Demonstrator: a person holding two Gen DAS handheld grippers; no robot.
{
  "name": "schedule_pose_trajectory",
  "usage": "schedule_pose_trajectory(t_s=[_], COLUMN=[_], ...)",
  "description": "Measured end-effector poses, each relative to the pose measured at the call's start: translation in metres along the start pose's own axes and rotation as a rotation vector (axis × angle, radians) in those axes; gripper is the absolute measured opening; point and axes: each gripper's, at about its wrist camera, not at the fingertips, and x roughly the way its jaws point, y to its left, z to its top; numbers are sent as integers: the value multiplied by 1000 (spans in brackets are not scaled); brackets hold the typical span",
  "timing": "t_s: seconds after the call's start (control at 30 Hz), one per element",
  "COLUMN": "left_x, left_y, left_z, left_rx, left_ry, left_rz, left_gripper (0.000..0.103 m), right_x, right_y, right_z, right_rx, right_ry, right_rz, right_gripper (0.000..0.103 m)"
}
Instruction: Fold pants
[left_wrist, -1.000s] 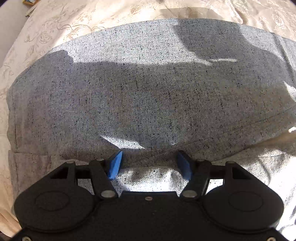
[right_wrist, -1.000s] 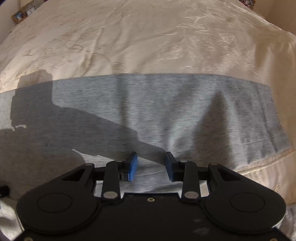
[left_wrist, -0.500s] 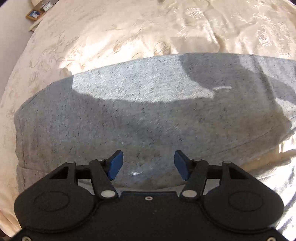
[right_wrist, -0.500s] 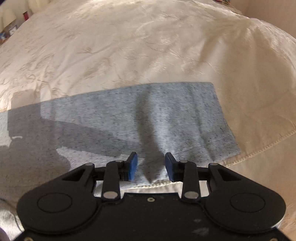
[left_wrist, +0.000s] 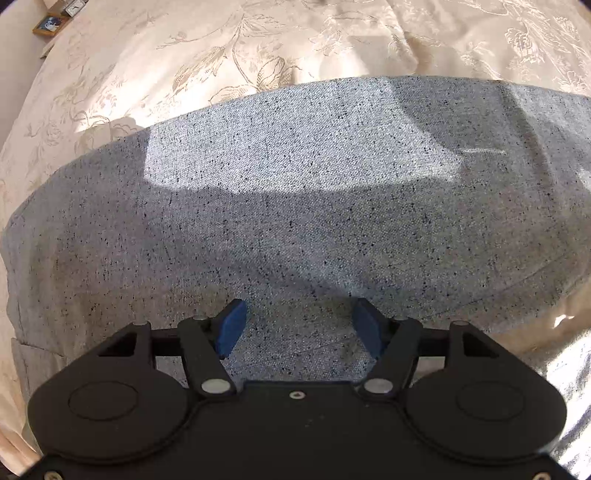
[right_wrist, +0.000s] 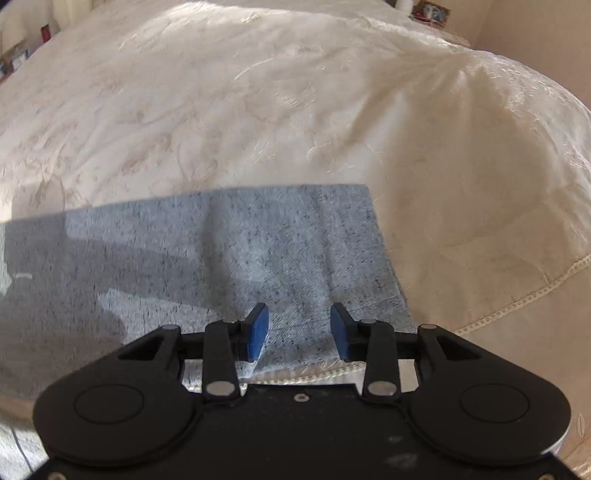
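1. Pants (left_wrist: 295, 221) of grey speckled fabric lay flat on a cream embroidered bedspread (left_wrist: 184, 66), long axis running left to right across both wrist views.
2. In the right wrist view, the pants (right_wrist: 258, 251) ended in a straight edge at the right, with bare bedspread (right_wrist: 480, 221) beyond it; which end of the garment this was could not be told.
3. In the left wrist view, the fabric curved round to a closed edge at the left, with a second layer showing beneath it near the lower left.
4. Left gripper (left_wrist: 299, 328) sat over the near edge of the pants, jaws spread wide with nothing clamped between them.
5. Right gripper (right_wrist: 299, 332) sat over the near right corner of the fabric, jaws likewise parted and gripping nothing.
6. Shadows crossed the fabric in both views.
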Motion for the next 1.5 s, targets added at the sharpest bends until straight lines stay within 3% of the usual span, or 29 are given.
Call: schedule_pose_trajectory(t_s=[0.07, 0.13, 0.17, 0.23, 0.3, 0.43, 0.53, 0.57, 0.63, 0.7, 0.77, 0.83, 0.97, 1.2, 1.33, 1.5], left_x=[2, 2, 3, 3, 1, 0, 1, 2, 1, -6, -19, -35, -71, -87, -85, -95], left_y=[0, -3, -3, -4, -9, -10, -12, -14, -14, -15, -13, -12, -20, -49, -65, -76], left_z=[0, 0, 1, 1, -2, -2, -1, 0, 0, -1, -3, -9, -38, -104, -132, -154], left_rx=[-8, 4, 12, 17, 19, 14, 18, 19, 12, -6, -32, -41, -52, -18, 27, 64], left_ry=[5, 3, 1, -3, -7, -9, -9, -11, -16, -12, -36, -70, -112, -48, -4, -16], left_rz=[4, 14, 19, 25, 29, 34, 44, 47, 48, 44, 53, 65, 39, -9, -10, -13], left_gripper=[69, 69, 69, 69, 69, 69, 69, 69, 69, 67, 65, 64, 64, 64, 64, 64], right_x=[14, 29, 33, 36, 39, 13, -8, -7, 11, 30, 15, -2, -70, -135, -149, -151], right_y=[-10, -17, -16, -16, -31, -55, -26, -15, 12, 15, 5, 4, 22, 77, 84, 63], right_z=[1, -3, -4, -5, -2, 11, 11, 9, 3, 2, 2, 3, -28, -112, -147, -163], right_rx=[54, 37, -36, -167, -162, 42, 7, -30, -110, -88, 5, -9, -91, -200, -222, -149], right_ry=[75, 132, 120, 59, 53, 40, 22, 36, 84, 113, 108, 60, -17, 45, 100, 129], right_rz=[13, 64, 38, -131, -208, -81, 94, 118, 85, 20, -15, -27, 103, 283, 292, 260], right_gripper=[45, 31, 30, 35, 34, 38, 36, 34, 34, 34, 35, 38, 38, 39, 39, 39])
